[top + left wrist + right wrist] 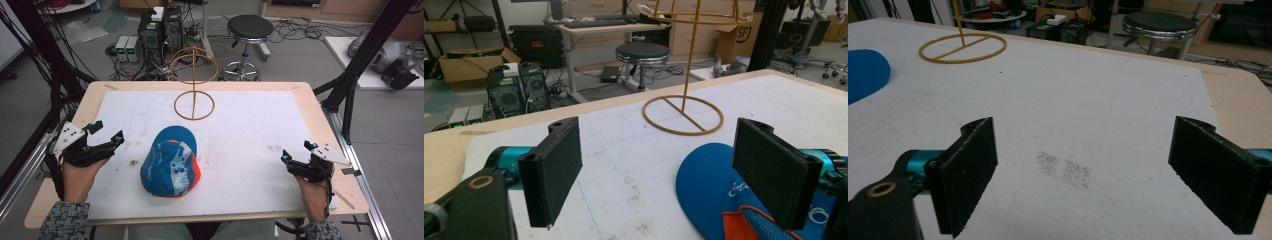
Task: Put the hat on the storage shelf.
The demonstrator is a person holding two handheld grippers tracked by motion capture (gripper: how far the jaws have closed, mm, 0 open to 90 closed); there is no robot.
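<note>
Left claw [107, 131] agape, cap [170, 167] just beside – right claw [296, 151] agape, well apart

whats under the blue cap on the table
The blue cap lies crown-up on the white mat, brim toward the wire stand. The mat shows all around it; whatever is beneath the crown is covered.

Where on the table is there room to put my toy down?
The widest bare patch of white mat lies between the blue cap and the right gripper. Another lies between the left gripper and the wire stand. The middle is taken: cap near the front, stand behind it.
</note>
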